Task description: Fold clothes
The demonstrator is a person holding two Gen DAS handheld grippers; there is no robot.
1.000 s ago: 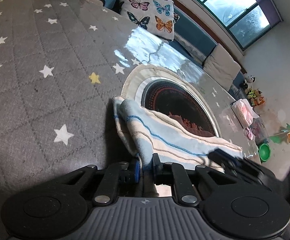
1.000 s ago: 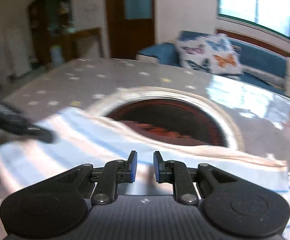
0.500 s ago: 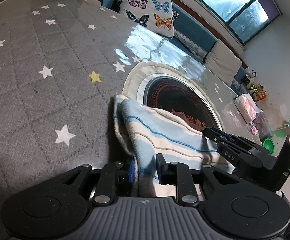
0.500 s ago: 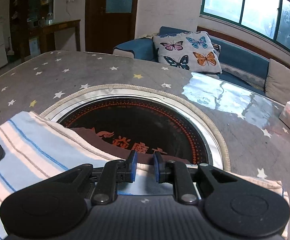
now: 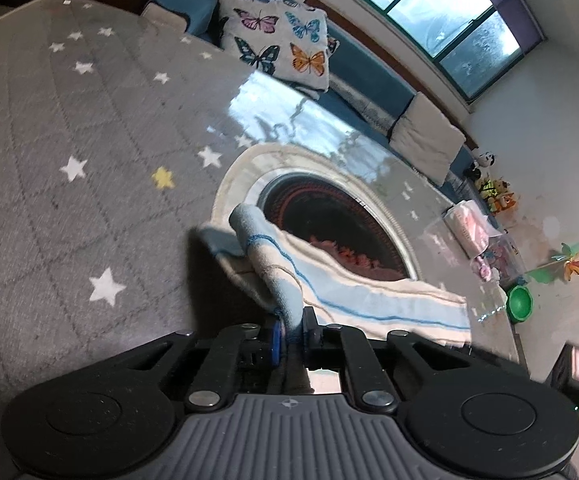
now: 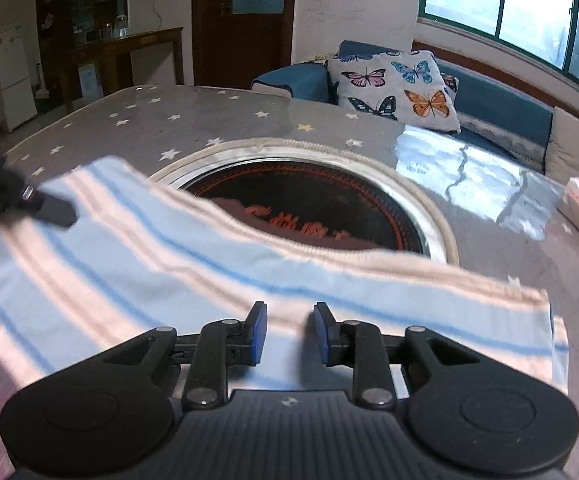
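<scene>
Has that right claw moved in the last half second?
Yes. The right gripper has backed away from the round black hotplate: its jaws, nearly shut at the cloth edge before, now stand open over the stripes.

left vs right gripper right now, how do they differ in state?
The left gripper is shut on the striped cloth, a bunched edge pinched between its pads; the right gripper is open with nothing between its fingers. The left lifts its end of the cloth off the table; the right only hovers over the flat part. Both have blue pads and point toward the round burner.
</scene>
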